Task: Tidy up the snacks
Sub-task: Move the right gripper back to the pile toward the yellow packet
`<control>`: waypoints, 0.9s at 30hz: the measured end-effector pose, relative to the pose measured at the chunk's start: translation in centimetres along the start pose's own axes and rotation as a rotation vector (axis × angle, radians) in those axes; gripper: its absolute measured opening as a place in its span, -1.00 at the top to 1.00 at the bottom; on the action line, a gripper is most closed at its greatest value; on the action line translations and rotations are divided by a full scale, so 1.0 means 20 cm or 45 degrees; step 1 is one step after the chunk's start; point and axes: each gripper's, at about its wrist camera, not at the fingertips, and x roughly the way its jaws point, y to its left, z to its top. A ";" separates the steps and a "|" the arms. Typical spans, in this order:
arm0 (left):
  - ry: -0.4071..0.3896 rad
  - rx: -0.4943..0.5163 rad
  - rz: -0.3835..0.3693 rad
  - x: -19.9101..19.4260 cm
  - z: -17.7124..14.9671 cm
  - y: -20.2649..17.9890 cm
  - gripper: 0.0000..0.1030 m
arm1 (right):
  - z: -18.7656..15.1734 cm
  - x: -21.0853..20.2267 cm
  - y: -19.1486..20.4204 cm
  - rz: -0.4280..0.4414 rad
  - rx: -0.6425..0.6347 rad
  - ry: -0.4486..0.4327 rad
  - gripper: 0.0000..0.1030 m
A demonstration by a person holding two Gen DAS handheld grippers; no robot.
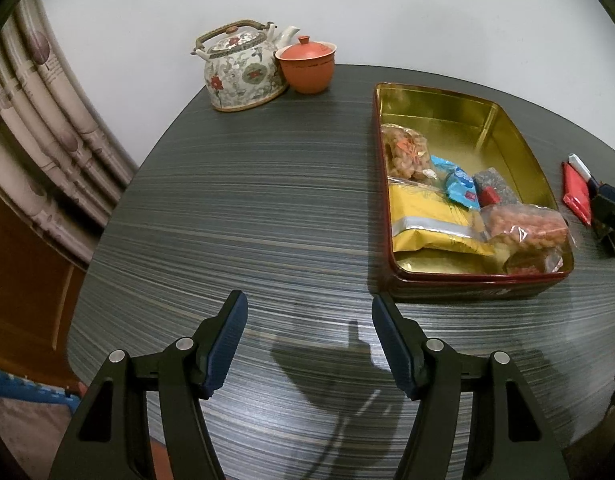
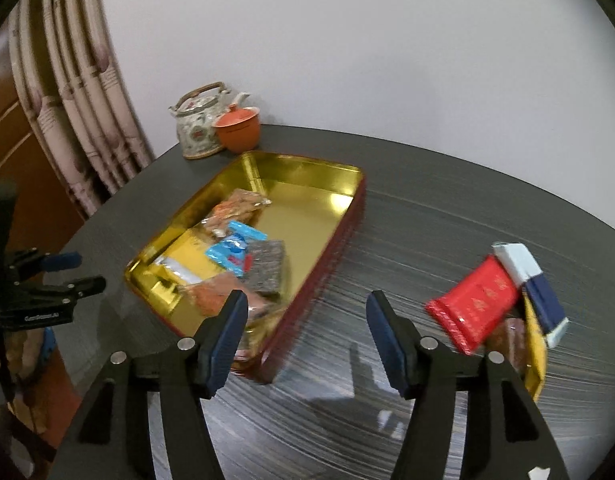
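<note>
A red tin with a gold inside stands on the dark striped table and holds several snack packets, among them a yellow bag, a blue packet and a bag of orange snacks. A red packet and a white and navy packet lie on the table right of the tin. My left gripper is open and empty over bare table left of the tin. My right gripper is open and empty, above the tin's near corner and left of the red packet.
A floral teapot and an orange lidded cup stand at the table's far edge by the white wall. A curtain hangs on the left. The left gripper also shows in the right wrist view.
</note>
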 end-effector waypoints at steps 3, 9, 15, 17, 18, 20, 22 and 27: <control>0.002 -0.001 0.001 0.00 0.00 0.00 -0.27 | 0.00 -0.02 -0.05 -0.049 0.014 -0.013 -0.14; 0.003 -0.005 0.000 0.00 0.00 0.01 -0.27 | -0.01 -0.07 -0.20 -0.149 0.058 -0.032 -0.14; 0.004 0.000 0.009 0.00 -0.01 0.01 -0.28 | -0.05 -0.11 -0.39 -0.235 0.125 -0.025 -0.14; 0.005 -0.001 0.009 0.00 -0.01 0.01 -0.28 | -0.07 -0.11 -0.44 -0.273 0.135 -0.013 -0.14; 0.006 -0.003 0.009 0.00 -0.01 0.01 -0.28 | -0.08 -0.11 -0.48 -0.288 0.144 -0.004 -0.14; 0.010 -0.004 0.013 0.01 -0.01 0.01 -0.28 | -0.10 -0.11 -0.55 -0.318 0.173 0.007 -0.14; 0.014 -0.001 0.016 0.02 -0.01 0.01 -0.28 | -0.12 -0.11 -0.61 -0.329 0.209 0.019 -0.14; 0.025 -0.001 0.017 0.03 -0.01 0.01 -0.28 | -0.16 -0.08 -0.73 -0.354 0.272 0.046 -0.14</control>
